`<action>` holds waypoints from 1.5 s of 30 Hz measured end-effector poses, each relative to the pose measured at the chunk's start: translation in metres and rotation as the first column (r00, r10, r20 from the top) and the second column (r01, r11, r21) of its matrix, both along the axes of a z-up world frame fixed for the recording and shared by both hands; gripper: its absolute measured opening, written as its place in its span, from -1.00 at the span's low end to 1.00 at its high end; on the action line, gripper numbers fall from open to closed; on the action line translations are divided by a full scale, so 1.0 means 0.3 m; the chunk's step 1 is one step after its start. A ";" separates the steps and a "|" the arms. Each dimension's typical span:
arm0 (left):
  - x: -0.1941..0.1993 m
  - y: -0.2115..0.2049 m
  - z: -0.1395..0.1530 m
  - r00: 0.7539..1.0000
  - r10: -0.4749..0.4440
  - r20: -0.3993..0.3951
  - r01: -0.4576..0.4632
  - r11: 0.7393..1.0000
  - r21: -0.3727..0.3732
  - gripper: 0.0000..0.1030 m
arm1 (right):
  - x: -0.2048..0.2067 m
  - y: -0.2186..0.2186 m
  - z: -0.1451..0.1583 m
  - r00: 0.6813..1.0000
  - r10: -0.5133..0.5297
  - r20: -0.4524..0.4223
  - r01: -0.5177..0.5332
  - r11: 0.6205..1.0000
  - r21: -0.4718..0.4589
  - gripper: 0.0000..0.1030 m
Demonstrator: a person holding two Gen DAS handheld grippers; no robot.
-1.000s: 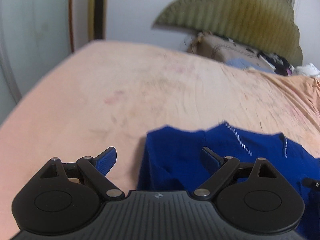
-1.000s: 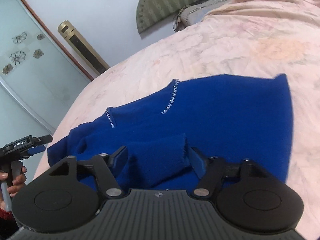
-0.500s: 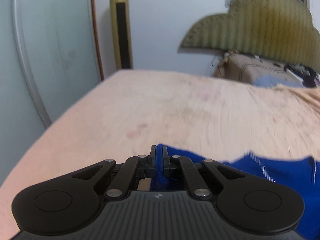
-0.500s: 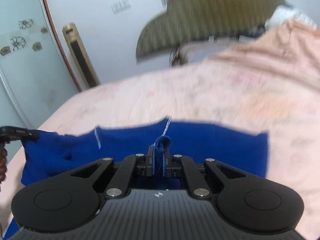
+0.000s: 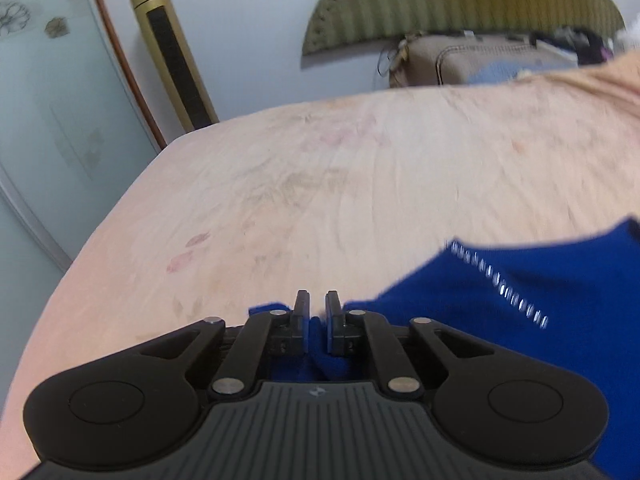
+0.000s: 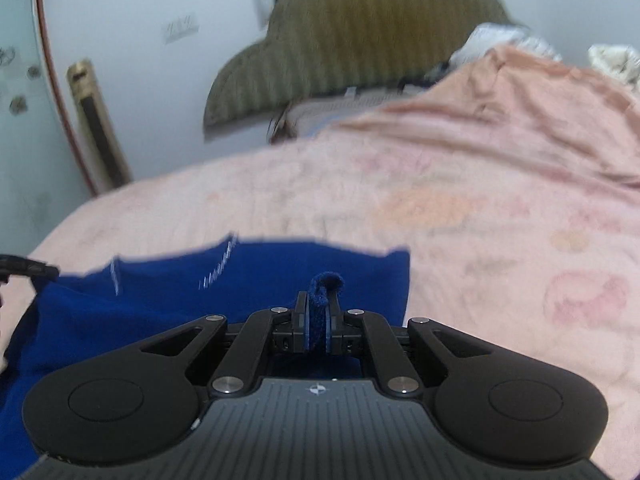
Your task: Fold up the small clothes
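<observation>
A small blue garment [image 5: 520, 312] with a line of silver studs lies on the pink bedsheet [image 5: 320, 184]. My left gripper [image 5: 317, 312] is shut on a fold of its edge, with blue cloth pinched between the fingers. In the right wrist view the same garment [image 6: 160, 312] spreads to the left. My right gripper [image 6: 318, 320] is shut on a bunched fold of it, and a loop of cloth sticks up above the fingertips. The left gripper's tip [image 6: 28, 270] shows at the far left edge, at the garment's corner.
An olive padded headboard [image 5: 460, 4] and a brown pillow [image 5: 472, 60] are at the far end of the bed. A gold tower fan [image 5: 172, 48] stands by the wall next to a glass door [image 5: 40, 100]. The bed's edge falls away on the left. A heaped pink blanket [image 6: 520, 112] rises at the right.
Both grippers closed on the blue garment between one second and half a second ago. Since then they stay shut and both views have shifted, with the cloth drawn up between the fingers.
</observation>
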State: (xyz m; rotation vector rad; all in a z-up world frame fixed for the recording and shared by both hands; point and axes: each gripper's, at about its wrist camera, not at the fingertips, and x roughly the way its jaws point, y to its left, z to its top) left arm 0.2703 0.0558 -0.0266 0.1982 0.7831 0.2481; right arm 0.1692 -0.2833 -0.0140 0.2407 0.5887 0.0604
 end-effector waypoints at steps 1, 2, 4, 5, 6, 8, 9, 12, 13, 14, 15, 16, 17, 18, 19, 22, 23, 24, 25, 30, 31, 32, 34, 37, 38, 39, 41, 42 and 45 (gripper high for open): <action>-0.010 0.003 0.000 1.000 0.004 -0.002 -0.004 1.000 0.013 -0.71 | -0.001 -0.003 -0.007 1.000 0.000 -0.015 0.000 1.000 -0.010 -0.66; -0.022 0.010 0.004 1.000 0.013 0.002 -0.013 1.000 0.022 -0.39 | -0.007 -0.001 -0.011 1.000 -0.007 -0.021 0.007 1.000 -0.017 -0.56; -0.045 0.029 0.020 0.999 0.041 0.033 -0.042 0.998 0.053 0.51 | -0.022 -0.019 -0.009 0.999 -0.048 -0.016 0.048 0.999 -0.009 -0.45; -0.059 0.040 0.031 0.996 0.058 0.063 -0.063 0.995 0.077 0.85 | -0.024 -0.034 -0.007 0.997 -0.076 -0.011 0.076 0.997 0.002 -0.34; -0.083 0.046 0.047 0.991 0.074 0.114 -0.087 0.990 0.113 0.87 | -0.028 -0.045 -0.004 0.995 -0.104 0.000 0.104 0.995 0.006 -0.29; -0.114 0.046 0.073 0.985 0.075 0.156 -0.101 0.981 0.165 0.87 | -0.024 -0.060 0.002 0.992 -0.128 0.014 0.127 0.992 0.016 -0.33; -0.129 0.046 0.085 0.984 0.069 0.163 -0.097 0.981 0.168 0.87 | -0.020 -0.063 0.003 0.993 -0.118 0.015 0.118 0.992 0.035 -0.34; -0.203 0.025 0.109 0.985 0.023 0.172 -0.043 0.992 0.118 0.87 | -0.018 -0.035 0.006 0.999 -0.027 0.037 0.024 0.996 0.082 -0.33; -0.222 0.009 0.106 0.986 0.004 0.168 -0.023 0.994 0.108 0.87 | -0.019 -0.010 0.007 0.999 0.006 0.045 -0.009 0.998 0.063 -0.33; -0.243 -0.015 0.095 0.987 -0.014 0.158 -0.002 0.995 0.104 0.87 | -0.018 0.019 0.004 0.998 0.036 0.050 -0.037 0.999 0.027 -0.31; -0.254 -0.035 0.080 0.988 -0.029 0.149 0.014 0.994 0.104 0.87 | -0.013 0.049 -0.002 0.998 0.051 0.039 -0.050 0.998 -0.025 -0.16; -0.255 -0.055 0.058 0.990 -0.044 0.133 0.031 0.994 0.105 0.87 | 0.001 0.073 -0.009 0.999 0.052 0.007 -0.051 0.995 -0.083 -0.07; -0.257 -0.071 0.032 0.992 -0.059 0.112 0.047 0.993 0.104 0.87 | 0.023 0.096 -0.028 0.999 0.031 -0.043 -0.038 0.986 -0.162 0.04; -0.248 -0.077 0.004 0.994 -0.061 0.096 0.051 0.994 0.102 0.87 | 0.039 0.110 -0.044 0.997 -0.015 -0.071 -0.002 0.973 -0.230 0.05; -0.240 -0.081 -0.019 0.995 -0.055 0.082 0.047 0.994 0.095 0.87 | 0.040 0.112 -0.047 0.997 -0.031 -0.071 0.012 0.969 -0.246 0.06; -0.236 -0.073 -0.054 0.998 -0.029 0.056 0.027 0.999 0.046 0.87 | -0.006 0.121 -0.006 0.999 -0.036 -0.014 0.032 0.970 -0.240 0.06; -0.239 -0.068 -0.052 0.998 -0.021 0.057 0.019 0.999 0.037 0.87 | -0.024 0.136 0.008 1.000 -0.019 0.010 0.021 0.966 -0.260 0.10; -0.240 -0.064 -0.052 0.998 -0.015 0.058 0.013 1.000 0.027 0.87 | -0.035 0.147 0.013 1.000 0.003 0.018 0.002 0.962 -0.275 0.22; -0.240 -0.059 -0.050 0.998 -0.009 0.056 0.009 1.000 0.016 0.87 | -0.042 0.161 0.012 1.000 0.027 0.009 -0.023 0.957 -0.288 0.31; -0.288 -0.052 -0.039 0.999 0.004 0.050 -0.002 0.999 -0.037 0.87 | -0.019 0.161 -0.027 0.995 -0.015 -0.095 -0.012 0.960 -0.281 0.47; -0.302 -0.053 -0.036 0.999 0.002 0.051 0.000 0.999 -0.044 0.87 | -0.036 0.160 -0.014 0.996 -0.015 -0.084 -0.008 0.966 -0.257 0.49; -0.315 -0.055 -0.035 0.999 -0.003 0.049 0.006 0.999 -0.049 0.87 | -0.056 0.159 0.002 0.998 -0.005 -0.070 -0.011 0.973 -0.231 0.52; -0.341 -0.060 -0.030 0.999 -0.007 0.047 0.010 0.998 -0.054 0.87 | -0.100 0.163 0.027 0.999 0.024 -0.046 -0.033 0.980 -0.198 0.64; -0.390 -0.070 -0.020 0.999 -0.013 0.044 0.017 0.996 -0.089 0.87 | -0.160 0.187 0.046 0.997 0.072 -0.037 -0.078 0.979 -0.189 0.77; -0.409 -0.076 -0.016 0.999 -0.022 0.046 0.026 0.994 -0.103 0.87 | -0.183 0.196 0.044 0.996 0.084 -0.040 -0.090 0.978 -0.188 0.78; -0.428 -0.084 -0.012 0.998 -0.032 0.047 0.037 0.993 -0.111 0.87 | -0.203 0.203 0.041 0.995 0.093 -0.045 -0.100 0.977 -0.186 0.79; -0.459 -0.101 -0.006 0.998 -0.045 0.050 0.051 0.992 -0.112 0.87 | -0.236 0.221 0.035 0.993 0.104 -0.059 -0.113 0.977 -0.181 0.79; -0.476 -0.108 -0.003 0.997 -0.053 0.051 0.059 0.992 -0.113 0.87 | -0.251 0.227 0.031 0.992 0.106 -0.063 -0.116 0.977 -0.177 0.79; -0.517 -0.121 0.002 0.997 -0.066 0.047 0.072 0.989 -0.133 0.87 | -0.288 0.231 0.023 0.991 0.106 -0.077 -0.117 0.980 -0.158 0.80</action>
